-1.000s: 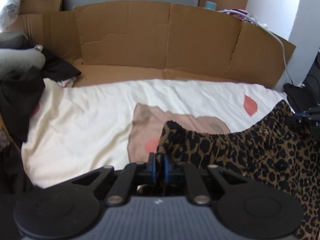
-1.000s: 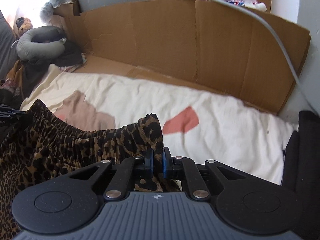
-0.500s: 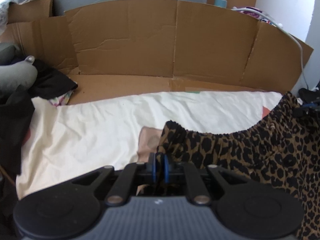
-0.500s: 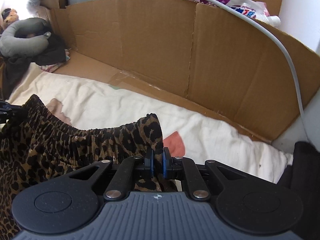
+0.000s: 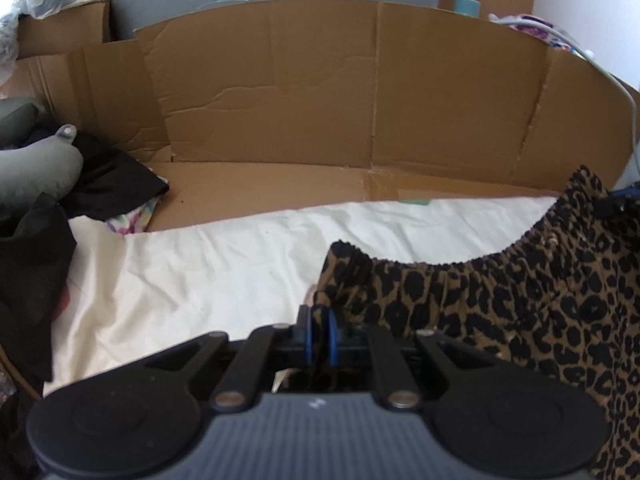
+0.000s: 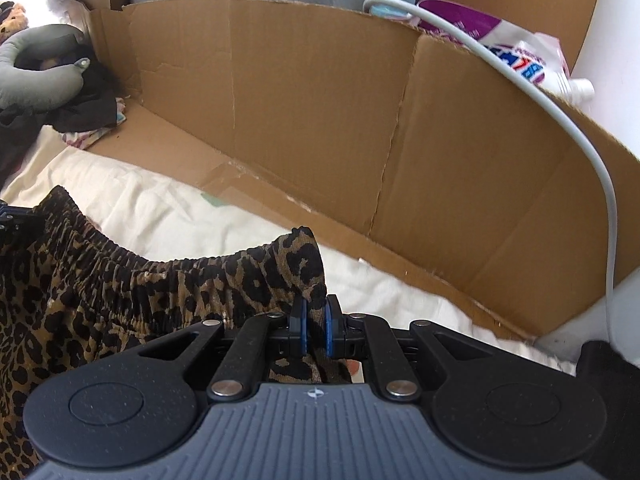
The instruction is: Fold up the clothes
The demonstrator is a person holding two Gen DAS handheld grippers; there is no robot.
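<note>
while both claws clamp the leopard garment (image 5: 500,304), only the right view shows a cable (image 6: 560,120).

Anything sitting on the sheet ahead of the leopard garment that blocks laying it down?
Nothing visible. Both grippers, left and right, already clamp the leopard-print garment at its waistband. The cream sheet ahead is bare; the black clothes sit off at its far left.

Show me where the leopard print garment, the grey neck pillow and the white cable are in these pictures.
leopard print garment (image 6: 132,280), right wrist view, on its gathered elastic waistband.
grey neck pillow (image 6: 38,82), right wrist view, on the curved lower arm.
white cable (image 6: 576,128), right wrist view, on the bend above the cardboard edge.
</note>
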